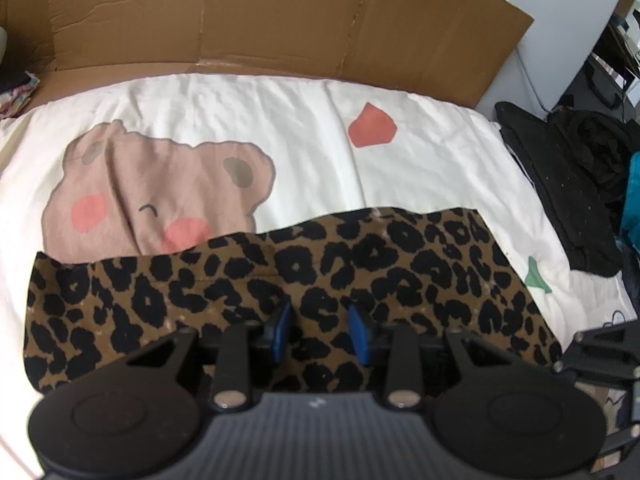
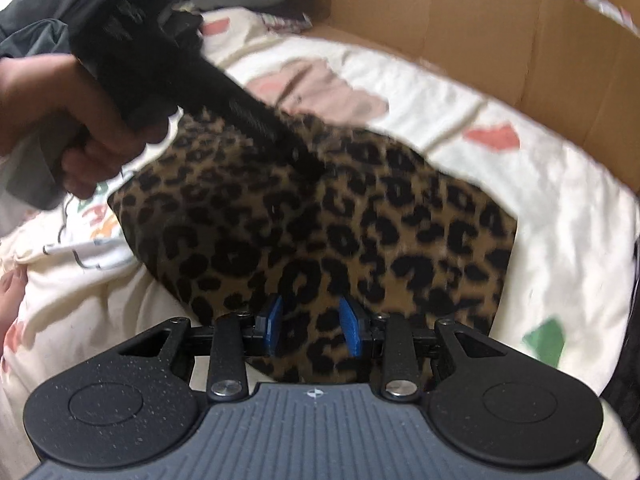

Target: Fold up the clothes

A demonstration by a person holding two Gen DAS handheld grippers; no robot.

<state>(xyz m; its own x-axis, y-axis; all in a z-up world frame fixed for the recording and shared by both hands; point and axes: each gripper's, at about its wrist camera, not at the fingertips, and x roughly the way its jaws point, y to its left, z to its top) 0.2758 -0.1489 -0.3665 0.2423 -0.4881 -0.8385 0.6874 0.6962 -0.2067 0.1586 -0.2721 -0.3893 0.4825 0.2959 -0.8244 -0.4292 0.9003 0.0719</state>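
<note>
Two grippers, left (image 1: 319, 330) and right (image 2: 310, 330), hover with jaws parted and empty over the leopard-print garment (image 1: 280, 292), lying flat on the white bedspread (image 1: 280, 120). Soft, light, limp cloth; likely best pinched at a near corner or hem.

I count one leopard-print garment (image 1: 320, 272) lying on one white printed bedcover (image 1: 280, 120), and one brown cardboard sheet (image 1: 260, 20) standing behind the bed. I have two claws in view, the left claw (image 1: 320, 330) and the right claw (image 2: 310, 328), each with two blue pads. Off to the bed's side I make out one heap of dark clothes (image 1: 580, 184), too jumbled to count piece by piece.
</note>
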